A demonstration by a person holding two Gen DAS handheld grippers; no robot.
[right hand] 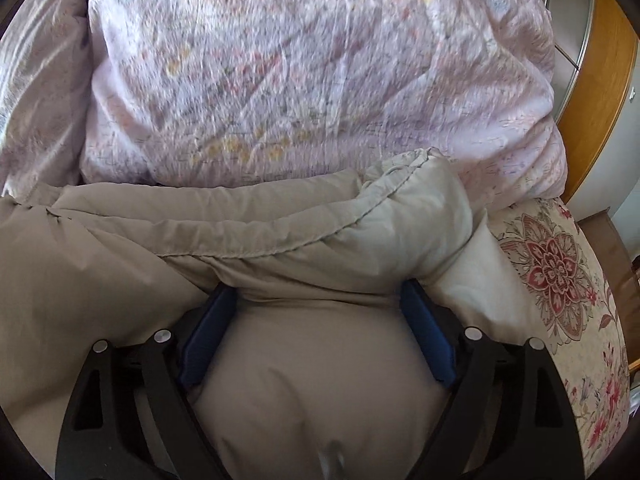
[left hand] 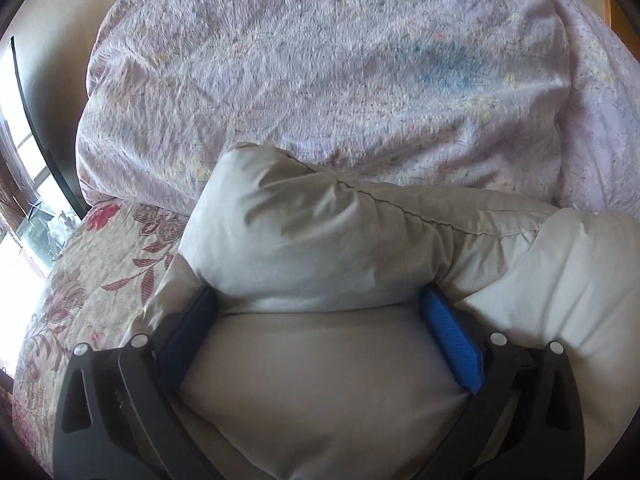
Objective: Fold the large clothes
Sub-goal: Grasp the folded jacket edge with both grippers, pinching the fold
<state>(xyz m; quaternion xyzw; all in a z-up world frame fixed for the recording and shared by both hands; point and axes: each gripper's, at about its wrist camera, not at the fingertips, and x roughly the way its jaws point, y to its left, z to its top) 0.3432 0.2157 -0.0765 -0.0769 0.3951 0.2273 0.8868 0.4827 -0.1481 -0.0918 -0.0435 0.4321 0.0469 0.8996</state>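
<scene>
Left gripper (left hand: 320, 300) and right gripper (right hand: 318, 294) wide, clamping puffy beige quilt (left hand: 304, 240) on near bed (left hand: 80, 280). Carry both corners level toward far pink duvet (left hand: 320, 80); keep edges aligned.

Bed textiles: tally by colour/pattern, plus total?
Plain beige padded garment, bulging between the blue pads of the left gripper and right gripper: 1
Pale lilac floral quilt: 1
Cream bedspread with red flowers: 1
Total: 3
</scene>
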